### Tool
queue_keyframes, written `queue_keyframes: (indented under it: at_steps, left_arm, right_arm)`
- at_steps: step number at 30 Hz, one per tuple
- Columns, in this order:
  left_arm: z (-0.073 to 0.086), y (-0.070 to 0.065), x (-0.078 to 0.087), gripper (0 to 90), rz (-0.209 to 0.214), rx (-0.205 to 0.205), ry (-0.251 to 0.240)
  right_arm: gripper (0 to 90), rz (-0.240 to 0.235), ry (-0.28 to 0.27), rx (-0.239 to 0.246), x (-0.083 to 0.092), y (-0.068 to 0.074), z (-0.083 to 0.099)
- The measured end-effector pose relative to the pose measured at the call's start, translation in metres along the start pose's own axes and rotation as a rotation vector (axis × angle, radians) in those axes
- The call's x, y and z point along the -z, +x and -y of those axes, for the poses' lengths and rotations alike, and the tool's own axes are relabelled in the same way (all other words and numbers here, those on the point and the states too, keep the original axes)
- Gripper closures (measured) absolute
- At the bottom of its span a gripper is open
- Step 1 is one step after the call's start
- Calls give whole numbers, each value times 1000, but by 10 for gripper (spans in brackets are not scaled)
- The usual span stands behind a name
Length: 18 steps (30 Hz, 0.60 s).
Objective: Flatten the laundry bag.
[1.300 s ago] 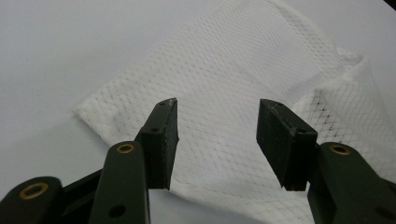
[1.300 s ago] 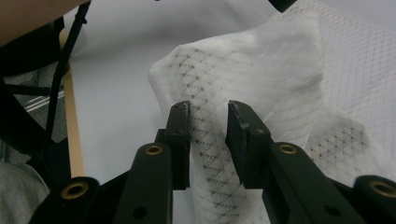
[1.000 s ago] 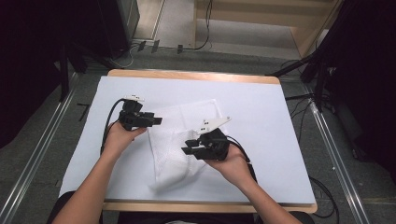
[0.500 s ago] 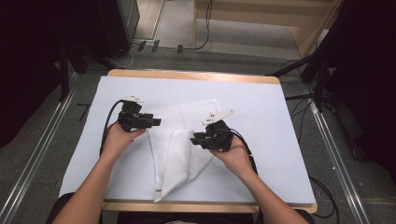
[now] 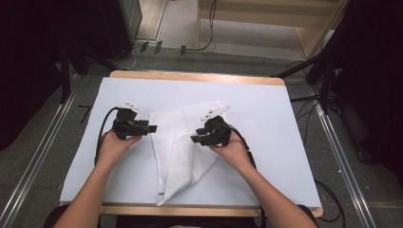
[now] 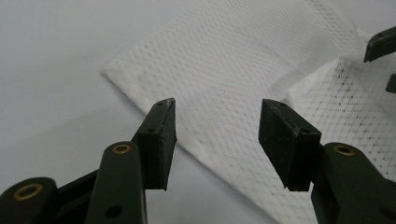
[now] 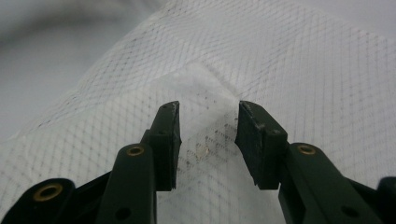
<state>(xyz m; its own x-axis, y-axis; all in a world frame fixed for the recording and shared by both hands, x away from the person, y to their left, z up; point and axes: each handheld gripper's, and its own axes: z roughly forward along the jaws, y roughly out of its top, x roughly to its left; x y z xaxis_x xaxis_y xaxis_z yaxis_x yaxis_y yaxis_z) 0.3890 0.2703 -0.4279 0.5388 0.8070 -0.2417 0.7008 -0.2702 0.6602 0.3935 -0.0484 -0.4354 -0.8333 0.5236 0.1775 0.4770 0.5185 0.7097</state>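
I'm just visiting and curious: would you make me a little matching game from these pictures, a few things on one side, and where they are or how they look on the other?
Things:
1. white textured cloth
2. left gripper
3. right gripper
4. pale wooden table

Descriptions:
A. open, at the cloth's left edge
B. covered with a white sheet, wood showing at the edges
C. partly folded, with a flap lying over its middle
D. open, over the folded flap

Pairs: 1-C, 2-A, 3-D, 4-B
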Motion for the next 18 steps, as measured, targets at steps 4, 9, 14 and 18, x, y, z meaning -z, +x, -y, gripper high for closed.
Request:
queue_keyframes:
  at_steps: [4, 9, 14, 18]
  left_arm:
    - [6, -1, 2, 468, -9, 1, 4]
    - [13, -3, 2, 467, -8, 5, 4]
    - [18, -6, -1, 468, -8, -2, 12]
    - [21, -8, -5, 472, -3, 0, 7]
  right_arm:
    - [583, -3, 27, -2, -9, -3, -5]
    - [534, 8, 24, -6, -18, -9, -11]
    - [523, 1, 43, -23, -28, -15, -13]
    - [559, -1, 91, -18, -40, -16, -10]
